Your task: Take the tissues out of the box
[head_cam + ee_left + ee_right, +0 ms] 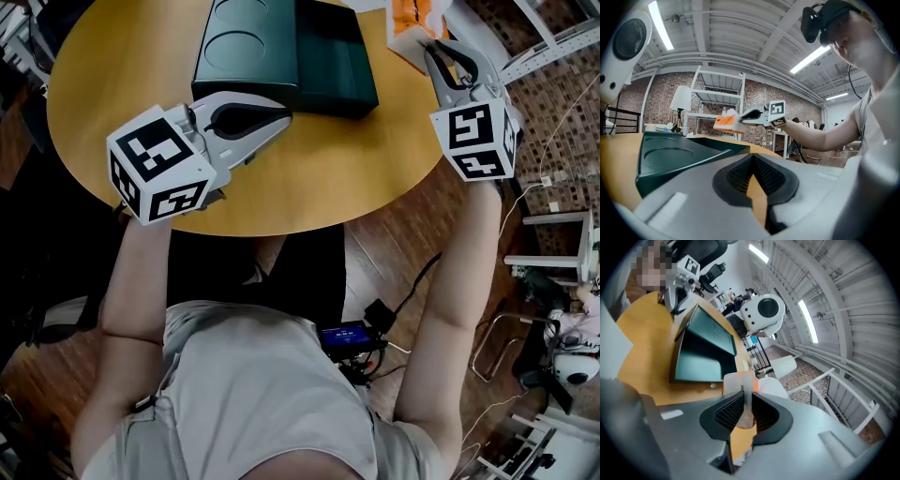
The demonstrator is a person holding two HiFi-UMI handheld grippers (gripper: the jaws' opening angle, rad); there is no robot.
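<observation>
An orange and white tissue pack (411, 22) hangs over the table's far right edge, with my right gripper (433, 49) shut on it. In the right gripper view the pads pinch a thin white flap of the tissue pack (738, 379). The left gripper view shows the tissue pack (726, 123) held in the air by the right gripper (743, 116). A dark green box (281, 56) lies open on the round yellow table (328, 178). My left gripper (281, 120) lies just in front of the box, shut and holding nothing.
A white metal shelf frame (553, 37) stands to the right of the table. Cables and a small device (352, 337) lie on the wooden floor by the person's legs. A white round-headed machine (761, 312) stands beyond the table.
</observation>
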